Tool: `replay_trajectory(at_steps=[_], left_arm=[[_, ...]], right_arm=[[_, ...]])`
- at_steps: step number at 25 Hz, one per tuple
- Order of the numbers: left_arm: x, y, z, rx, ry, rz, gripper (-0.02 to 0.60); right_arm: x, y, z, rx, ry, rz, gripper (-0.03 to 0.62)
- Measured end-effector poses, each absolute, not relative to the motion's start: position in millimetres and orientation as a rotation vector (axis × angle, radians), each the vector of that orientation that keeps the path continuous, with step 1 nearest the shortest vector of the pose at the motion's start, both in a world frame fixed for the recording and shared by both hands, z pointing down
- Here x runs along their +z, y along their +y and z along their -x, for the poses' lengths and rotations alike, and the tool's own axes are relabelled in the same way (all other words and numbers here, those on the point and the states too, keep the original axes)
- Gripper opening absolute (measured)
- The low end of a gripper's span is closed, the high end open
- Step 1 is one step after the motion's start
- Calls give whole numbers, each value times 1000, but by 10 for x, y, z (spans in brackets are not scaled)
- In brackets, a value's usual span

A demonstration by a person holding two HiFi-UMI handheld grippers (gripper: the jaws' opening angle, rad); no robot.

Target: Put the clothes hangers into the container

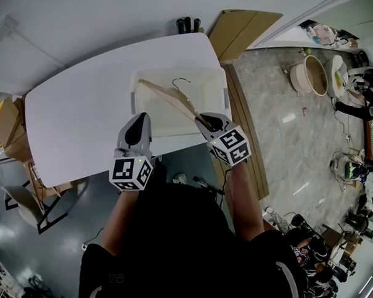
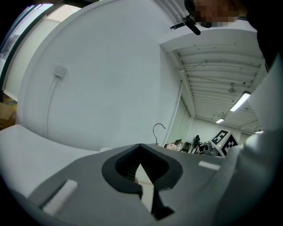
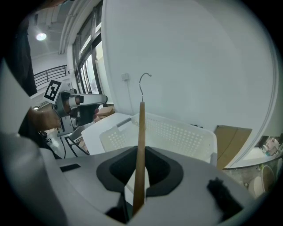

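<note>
Nearest, left gripper (image 2: pixel 141 167): jaws meet at the tips with nothing between them; it hangs over the near edge of the table (image 1: pixel 70 122), just beside the container's near left corner.
Right gripper (image 3: pixel 139 163): jaws clamped on one end of the wooden hanger (image 3: pixel 141 128).
Hanger: seen edge-on, it reaches away from the jaws above the container, with its metal hook at the far end.
Container (image 3: pixel 177 137): white perforated basket standing on the table's right part.
Table: white, with rounded corners.
Cardboard (image 1: pixel 241 30): beyond the table's far right corner.
</note>
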State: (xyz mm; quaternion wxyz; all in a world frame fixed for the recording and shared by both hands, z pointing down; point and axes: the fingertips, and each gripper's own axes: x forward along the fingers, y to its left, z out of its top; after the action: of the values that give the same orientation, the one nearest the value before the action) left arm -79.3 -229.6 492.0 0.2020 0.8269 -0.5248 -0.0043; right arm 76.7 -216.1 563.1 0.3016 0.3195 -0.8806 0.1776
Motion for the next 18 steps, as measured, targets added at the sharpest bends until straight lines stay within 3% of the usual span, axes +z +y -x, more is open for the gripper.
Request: replay_trajectory(at_steps=[18], left_arm=[[4976, -2403, 869, -6, -1472, -2285, 6]], right_arm=[[5852, -2318, -717, 466, -2254, -772, 61]])
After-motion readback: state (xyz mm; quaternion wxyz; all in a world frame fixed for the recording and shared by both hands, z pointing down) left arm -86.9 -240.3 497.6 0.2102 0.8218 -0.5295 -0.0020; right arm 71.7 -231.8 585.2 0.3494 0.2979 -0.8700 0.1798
